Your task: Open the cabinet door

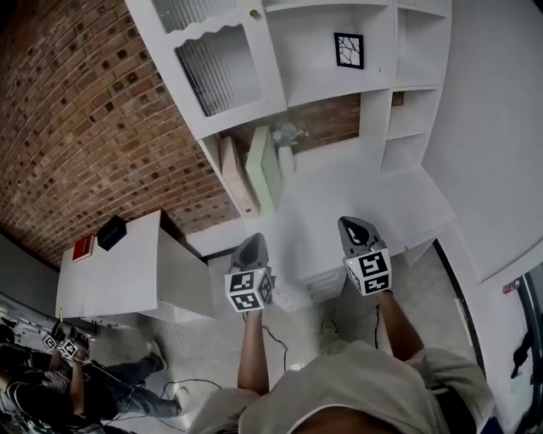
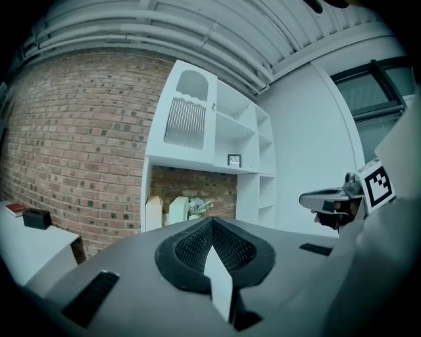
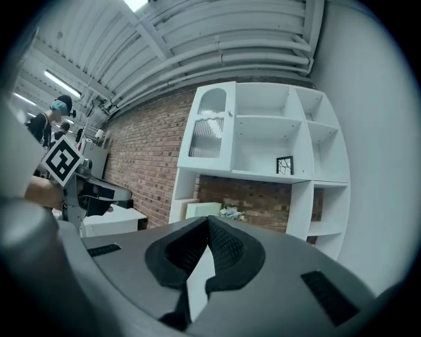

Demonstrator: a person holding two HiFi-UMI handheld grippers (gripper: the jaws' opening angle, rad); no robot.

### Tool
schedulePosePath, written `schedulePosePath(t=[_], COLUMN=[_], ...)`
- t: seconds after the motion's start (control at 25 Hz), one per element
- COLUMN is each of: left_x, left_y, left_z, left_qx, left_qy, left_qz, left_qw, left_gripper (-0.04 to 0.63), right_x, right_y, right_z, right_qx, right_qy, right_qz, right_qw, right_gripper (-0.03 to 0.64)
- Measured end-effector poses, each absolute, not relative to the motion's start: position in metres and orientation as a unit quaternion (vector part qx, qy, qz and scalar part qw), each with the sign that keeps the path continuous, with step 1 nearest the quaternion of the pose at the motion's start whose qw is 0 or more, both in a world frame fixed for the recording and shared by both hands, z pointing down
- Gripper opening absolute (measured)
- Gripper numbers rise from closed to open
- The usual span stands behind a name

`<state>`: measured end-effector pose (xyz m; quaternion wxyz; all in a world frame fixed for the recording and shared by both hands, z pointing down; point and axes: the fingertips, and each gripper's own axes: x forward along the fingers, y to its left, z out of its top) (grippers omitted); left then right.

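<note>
Left tongs (image 1: pixel 251 247) & right tongs (image 1: pixel 357 229) both pinched shut, empty, well short of the cabinet door (image 1: pixel 225 68), high ahead-left, knob (image 1: pixel 254 14) on its right edge, left tongs prob nearer.

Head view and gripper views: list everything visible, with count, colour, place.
Cabinet: 1, white, against brick wall.
Door: 1, white, ribbed glass, cabinet's upper left, closed.
Picture: 1, black frame, middle shelf.
Boards: 2, cream and green, niche below door.
Table: 1, white, left of cabinet.
Box: 1, black, on table.
Book: 1, red, on table.
Bystander: 1, head view's lower left.
Left gripper: 1, grey, shut, empty.
Right gripper: 1, grey, shut, empty.
</note>
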<state>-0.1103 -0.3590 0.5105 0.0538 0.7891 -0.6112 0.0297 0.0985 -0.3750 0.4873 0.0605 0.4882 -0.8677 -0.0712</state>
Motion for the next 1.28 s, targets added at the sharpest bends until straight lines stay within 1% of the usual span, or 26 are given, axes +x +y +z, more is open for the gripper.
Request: schedulePosePath(t=[0.32, 0.64, 0.92, 1.28], left_x=[-0.119, -0.137, -0.148, -0.171], left_y=[-0.472, -0.545, -0.573, -0.568], left_z=[0.493, 0.481, 0.479, 0.479], left_qx=[0.782, 0.773, 0.770, 0.769], left_qy=[-0.621, -0.634, -0.637, -0.638], left_qz=[0.031, 0.027, 0.029, 0.032], left_qw=[0.039, 0.024, 0.022, 0.025], left_gripper=[0.026, 0.026, 0.026, 0.026], right_x=[0.087, 0.065, 0.048, 0.033], right_y=[-0.496, -0.570, -0.600, -0.603], right_z=[0.470, 0.455, 0.454, 0.460], right_qx=[0.479, 0.455, 0.443, 0.466], right_qy=[-0.873, -0.884, -0.890, -0.880], right_qz=[-0.084, -0.106, -0.103, -0.092], right_qw=[0.043, 0.014, 0.015, 0.017], right_gripper=[0.014, 0.014, 0.014, 0.014])
